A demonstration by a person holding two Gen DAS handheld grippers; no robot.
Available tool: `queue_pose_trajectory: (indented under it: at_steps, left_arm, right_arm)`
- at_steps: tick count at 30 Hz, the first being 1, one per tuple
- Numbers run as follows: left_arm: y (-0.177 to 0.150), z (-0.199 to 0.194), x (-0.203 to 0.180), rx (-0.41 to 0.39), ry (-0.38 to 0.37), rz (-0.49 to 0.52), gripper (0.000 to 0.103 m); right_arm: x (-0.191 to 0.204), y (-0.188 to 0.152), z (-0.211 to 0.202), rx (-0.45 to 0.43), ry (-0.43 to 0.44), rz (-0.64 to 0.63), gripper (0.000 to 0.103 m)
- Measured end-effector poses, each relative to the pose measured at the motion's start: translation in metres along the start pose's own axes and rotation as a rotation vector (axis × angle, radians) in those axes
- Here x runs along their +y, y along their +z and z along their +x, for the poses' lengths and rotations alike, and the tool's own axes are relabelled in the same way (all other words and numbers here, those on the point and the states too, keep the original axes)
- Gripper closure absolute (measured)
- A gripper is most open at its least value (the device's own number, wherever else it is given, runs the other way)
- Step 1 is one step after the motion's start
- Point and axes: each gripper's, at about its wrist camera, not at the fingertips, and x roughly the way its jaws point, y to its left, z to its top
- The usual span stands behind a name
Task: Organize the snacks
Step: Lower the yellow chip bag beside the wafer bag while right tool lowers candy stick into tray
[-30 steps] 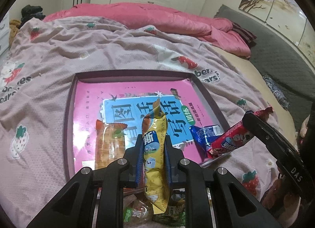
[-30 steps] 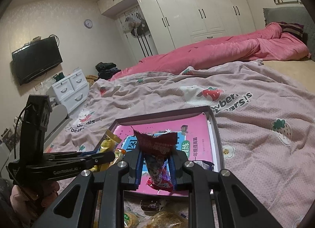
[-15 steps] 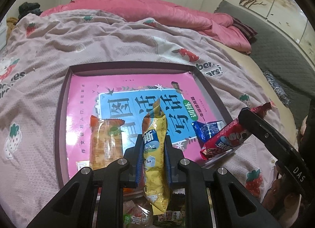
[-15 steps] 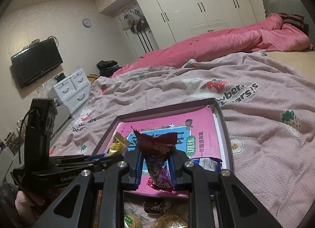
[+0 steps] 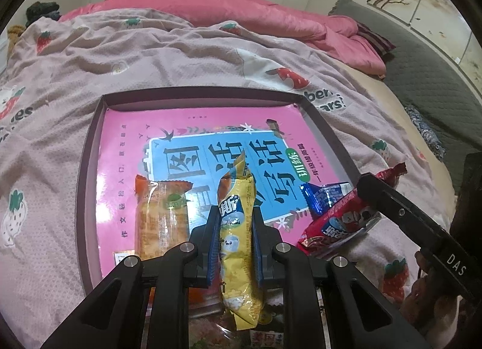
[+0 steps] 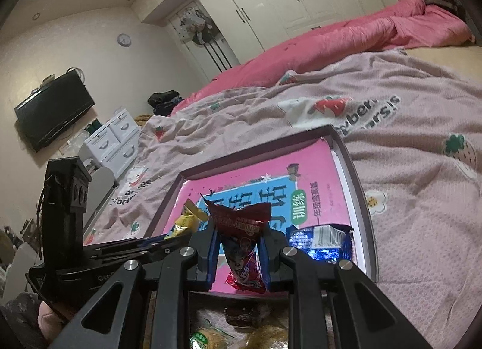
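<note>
My left gripper [image 5: 235,222] is shut on a yellow snack packet [image 5: 238,246] and holds it over the near part of a shallow dark-rimmed tray [image 5: 90,144] lined with a pink book cover. An orange cracker packet [image 5: 161,219] and a blue packet [image 5: 323,198] lie in the tray. My right gripper [image 6: 238,243] is shut on a red snack packet [image 6: 244,246] over the tray's [image 6: 358,180] near edge. The blue packet [image 6: 320,242] lies just right of it. The red packet [image 5: 337,222] shows at right in the left wrist view.
The tray lies on a pink strawberry-print blanket [image 5: 180,53] on a bed. Several loose snacks [image 6: 229,331] lie on the blanket just in front of the tray. A pink duvet [image 5: 241,11] is piled at the far side. White drawers [image 6: 114,141] stand beside the bed.
Both grippers have moved forward and lower over the tray with their packets still held. The tray looks larger and closer in both views.
</note>
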Motion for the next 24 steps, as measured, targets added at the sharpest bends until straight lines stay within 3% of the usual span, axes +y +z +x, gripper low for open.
queue_pose_trajectory:
  at_steps: [13,24]
  left_arm:
    - [0.005,0.01,0.004,0.005,0.0,-0.001,0.083]
    - [0.0,0.016,0.005,0.027,-0.006,-0.004,0.081]
  right_arm:
    - [-0.03,-0.003,0.004,0.02,-0.015,0.131,0.079]
    - [-0.038,-0.004,0.004,0.033,-0.054,0.148,0.079]
